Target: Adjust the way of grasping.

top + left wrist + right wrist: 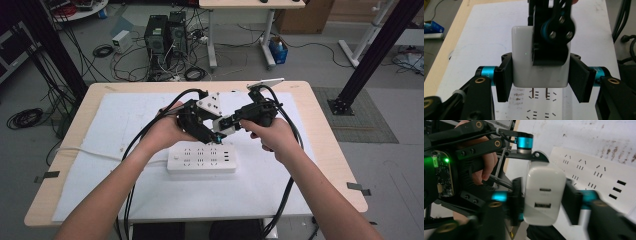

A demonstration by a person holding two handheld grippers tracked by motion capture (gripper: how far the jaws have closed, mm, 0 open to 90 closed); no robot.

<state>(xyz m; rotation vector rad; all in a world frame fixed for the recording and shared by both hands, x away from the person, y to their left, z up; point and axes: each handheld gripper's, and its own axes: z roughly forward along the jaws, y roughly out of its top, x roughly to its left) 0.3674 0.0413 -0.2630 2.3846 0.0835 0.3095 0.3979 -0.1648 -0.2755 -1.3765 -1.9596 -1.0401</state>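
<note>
A white USB charger (524, 57) is clamped at its sides between the pads of my left gripper (541, 72), its two prongs (533, 93) pointing down at a white power strip (536, 111). My right gripper (544, 202) is shut on the same charger (544, 195), whose two ports face its camera. In the high view both grippers meet over the table's middle, the left gripper (212, 132) and the right gripper (227, 125) on the charger (221, 131), just above the power strip (200, 159).
A white mat (125, 130) covers most of the wooden table (325, 130). The strip's cord (90, 152) runs off to the left. Black cables trail from both grippers over the near edge. Computers and cables stand on the floor beyond the table.
</note>
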